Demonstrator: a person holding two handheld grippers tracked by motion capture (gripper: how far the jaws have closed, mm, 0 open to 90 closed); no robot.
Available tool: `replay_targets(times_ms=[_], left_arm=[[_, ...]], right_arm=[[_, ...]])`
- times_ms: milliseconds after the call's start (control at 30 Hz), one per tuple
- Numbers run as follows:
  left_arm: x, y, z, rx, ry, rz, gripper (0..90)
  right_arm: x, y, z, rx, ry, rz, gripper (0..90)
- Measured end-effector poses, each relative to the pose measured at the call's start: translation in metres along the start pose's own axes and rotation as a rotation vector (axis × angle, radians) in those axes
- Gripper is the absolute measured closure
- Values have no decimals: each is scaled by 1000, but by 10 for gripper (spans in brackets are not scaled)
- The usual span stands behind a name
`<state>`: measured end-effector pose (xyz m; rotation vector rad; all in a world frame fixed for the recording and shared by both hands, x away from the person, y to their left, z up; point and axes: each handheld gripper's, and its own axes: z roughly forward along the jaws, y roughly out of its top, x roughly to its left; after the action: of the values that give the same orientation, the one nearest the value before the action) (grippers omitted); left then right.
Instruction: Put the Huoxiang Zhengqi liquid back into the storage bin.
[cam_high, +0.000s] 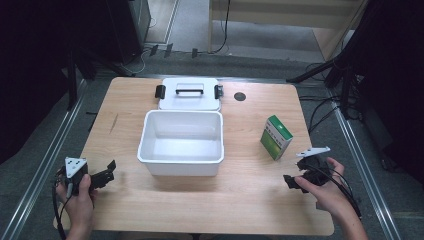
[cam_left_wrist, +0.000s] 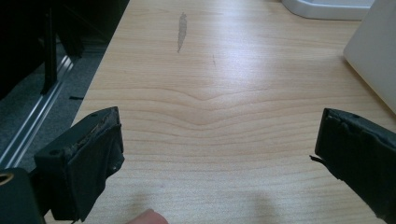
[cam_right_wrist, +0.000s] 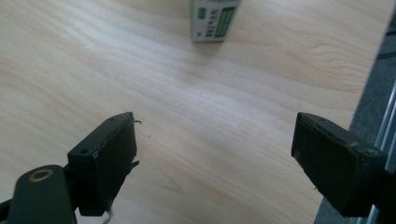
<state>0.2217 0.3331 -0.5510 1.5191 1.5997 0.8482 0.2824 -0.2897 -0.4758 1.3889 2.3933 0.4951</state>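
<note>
A person is sitting at a pale wooden worktop (cam_high: 240, 200), holding a two-jaw claw in each hand. Nearest the viewer, the left claw (cam_high: 107, 172) is resting low at the near left corner, its jaws spread wide with nothing but bare wood between them. At the near right, the right claw (cam_high: 291, 182) is hovering above the worktop, jaws likewise spread wide and pinching nothing; in the right gripper view they are aiming toward a small green and white carton (cam_right_wrist: 212, 18) standing ahead of them. In the high view this carton (cam_high: 276, 136) is standing upright on the right half of the worktop, just beyond the right claw and well apart from everything else. In the middle, an open white plastic bin (cam_high: 181, 160) is sitting empty, and just behind it its white lid (cam_high: 189, 102), with a black handle and black side clips, is lying flat. The work appears to be at the approach step, the right claw lining up on the carton. The next move probably calls for advancing until the jaws are straddling the carton's narrow sides, then closing gently so the upright carton is not tipping over.
</note>
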Motion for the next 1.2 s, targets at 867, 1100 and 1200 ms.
replay_targets(times_ms=[867,1100,1200], left_arm=[[1,0,0,5,-3,-6,18],[1,0,1,7,-1,-4,18],[1,0,1,8,-2,-5,18]], right_arm=[[-1,84,-15,278,66,-50,206],[3,100,-18,285,55,-77,241],[3,108,-20,286,49,-73,269]])
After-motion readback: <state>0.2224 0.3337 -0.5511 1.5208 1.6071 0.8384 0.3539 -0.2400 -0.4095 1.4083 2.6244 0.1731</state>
